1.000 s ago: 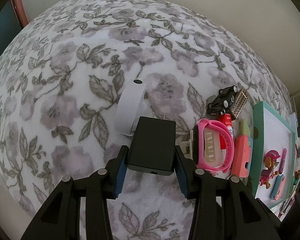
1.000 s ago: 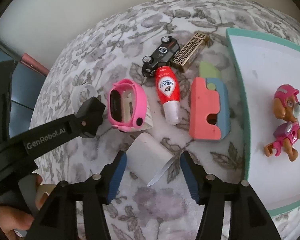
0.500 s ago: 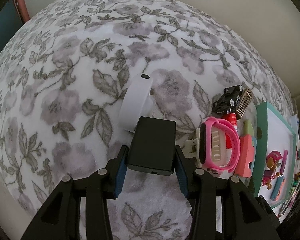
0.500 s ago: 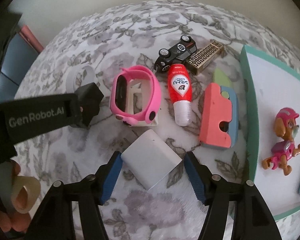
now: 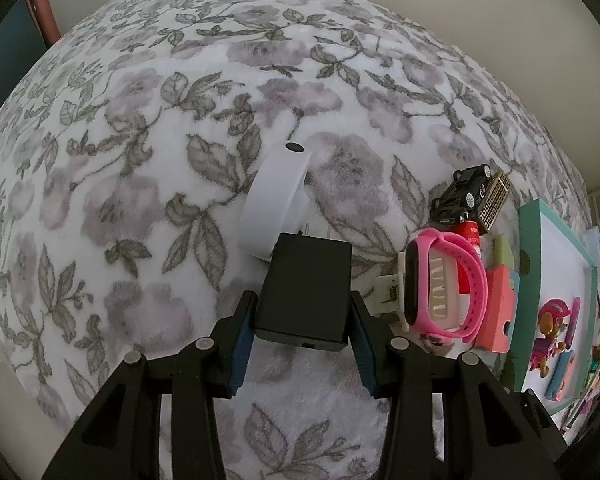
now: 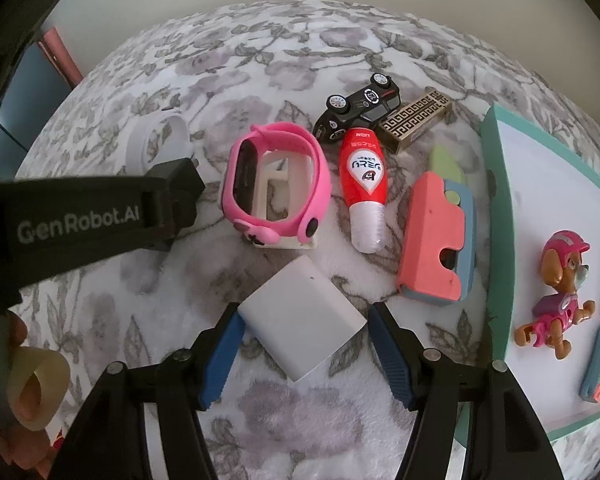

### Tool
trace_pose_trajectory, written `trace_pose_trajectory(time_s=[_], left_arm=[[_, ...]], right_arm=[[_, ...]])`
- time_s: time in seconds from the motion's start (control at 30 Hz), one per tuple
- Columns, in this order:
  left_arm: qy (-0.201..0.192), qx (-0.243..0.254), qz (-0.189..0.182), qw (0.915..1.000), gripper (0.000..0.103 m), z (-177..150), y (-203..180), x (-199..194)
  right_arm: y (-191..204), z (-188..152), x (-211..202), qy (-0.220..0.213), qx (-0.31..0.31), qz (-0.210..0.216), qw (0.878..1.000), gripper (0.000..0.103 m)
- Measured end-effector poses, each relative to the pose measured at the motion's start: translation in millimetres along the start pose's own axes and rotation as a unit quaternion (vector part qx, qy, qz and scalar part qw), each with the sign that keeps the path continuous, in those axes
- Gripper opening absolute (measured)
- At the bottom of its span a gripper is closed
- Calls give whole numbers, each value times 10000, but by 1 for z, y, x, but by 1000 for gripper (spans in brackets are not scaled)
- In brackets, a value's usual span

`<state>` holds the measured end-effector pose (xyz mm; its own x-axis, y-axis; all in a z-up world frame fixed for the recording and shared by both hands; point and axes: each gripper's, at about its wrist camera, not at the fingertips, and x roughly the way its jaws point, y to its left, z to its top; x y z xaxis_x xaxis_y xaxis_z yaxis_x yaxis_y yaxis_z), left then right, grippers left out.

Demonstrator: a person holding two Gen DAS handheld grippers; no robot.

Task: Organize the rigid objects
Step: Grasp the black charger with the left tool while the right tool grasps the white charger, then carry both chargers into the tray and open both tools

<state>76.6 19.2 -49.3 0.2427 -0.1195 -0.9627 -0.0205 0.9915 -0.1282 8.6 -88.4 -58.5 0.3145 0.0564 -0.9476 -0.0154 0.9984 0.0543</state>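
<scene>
On the floral blanket (image 6: 260,52), a white block (image 6: 302,316) lies skewed between the right gripper's (image 6: 304,356) blue pads. The jaws are closing, the left pad at the block's corner, the right pad apart from it. The left gripper (image 5: 302,326) pinches a black charger (image 5: 306,286), prongs toward twelve o'clock, beside a white ring (image 5: 274,204). From the block, a pink watch (image 6: 274,190) sits at eleven o'clock, a red tube (image 6: 362,186) at one, a coral case (image 6: 436,236) at two, a teal tray (image 6: 500,240) at three. The block looks stiff, smooth and light, likely slippery. Since it sits skewed, the pads would meet corners. I would square the pads to two flat opposite sides before squeezing.
</scene>
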Motion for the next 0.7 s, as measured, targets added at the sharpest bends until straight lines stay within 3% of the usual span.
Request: trace_pose_trajectory(time_s=[0.4,0.7], left_arm=[[-339,-131,-105,9993,46,5,4,-19],[-1075,-19,-209,9940,46,10,-6,-62]], right_arm=[[-22,0,-11,66,482,262,9985,61],[-42,6,-50,-443,922,469,9936,61]])
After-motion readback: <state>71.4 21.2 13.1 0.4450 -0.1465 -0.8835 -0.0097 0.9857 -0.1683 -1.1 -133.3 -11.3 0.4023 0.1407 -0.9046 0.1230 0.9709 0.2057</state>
